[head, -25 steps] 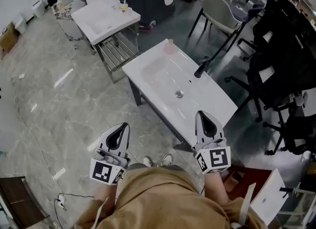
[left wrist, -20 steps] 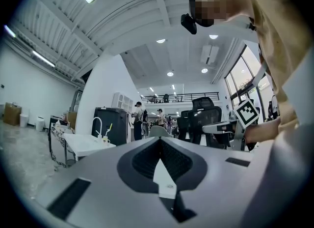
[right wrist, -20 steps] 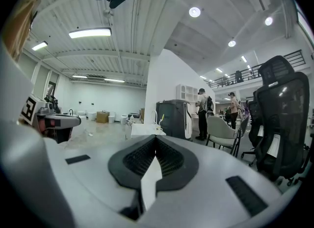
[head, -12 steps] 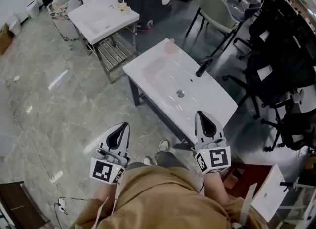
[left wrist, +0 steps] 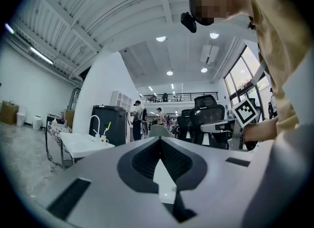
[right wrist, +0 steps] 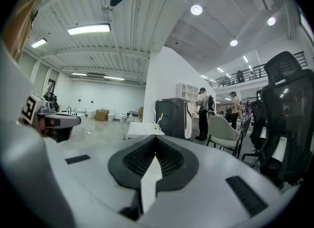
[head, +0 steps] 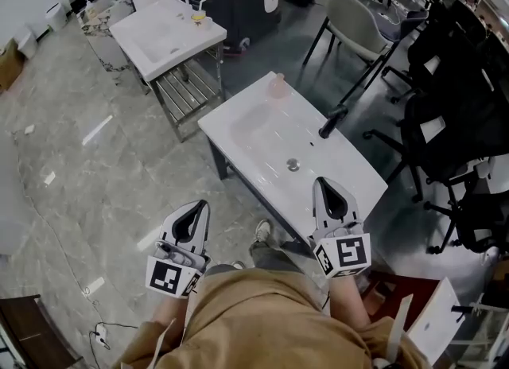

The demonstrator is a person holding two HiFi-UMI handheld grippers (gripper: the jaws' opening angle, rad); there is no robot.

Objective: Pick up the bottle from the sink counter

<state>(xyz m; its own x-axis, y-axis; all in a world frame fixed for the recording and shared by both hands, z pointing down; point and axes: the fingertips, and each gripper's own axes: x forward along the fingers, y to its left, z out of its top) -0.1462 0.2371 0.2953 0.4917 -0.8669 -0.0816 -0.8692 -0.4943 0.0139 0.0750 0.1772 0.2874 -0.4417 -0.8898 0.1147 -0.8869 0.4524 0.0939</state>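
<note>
The bottle (head: pixel 276 85), small and pale pink, stands at the far end of the white sink counter (head: pixel 350 170). My left gripper (head: pixel 191 215) hovers over the floor, short of the counter's near left side. Its jaws are shut and hold nothing, as the left gripper view (left wrist: pixel 160 141) also shows. Over the counter's near edge my right gripper (head: pixel 332 192) hangs shut and empty, and the right gripper view (right wrist: pixel 156 138) shows the same. Both are far from the bottle, and neither gripper view shows it.
A black faucet (head: pixel 332 121) and a drain (head: pixel 293 165) sit mid-counter. A second white sink (head: pixel 163 33) on a metal frame stands at the back left. Black office chairs (head: pixel 453 121) crowd the right side, and a grey chair (head: pixel 350 17) is behind the counter.
The counter and bottle have slid slightly lower and nearer in the head view as the person stepped forward. Both grippers stay shut and keep their places in the view.
</note>
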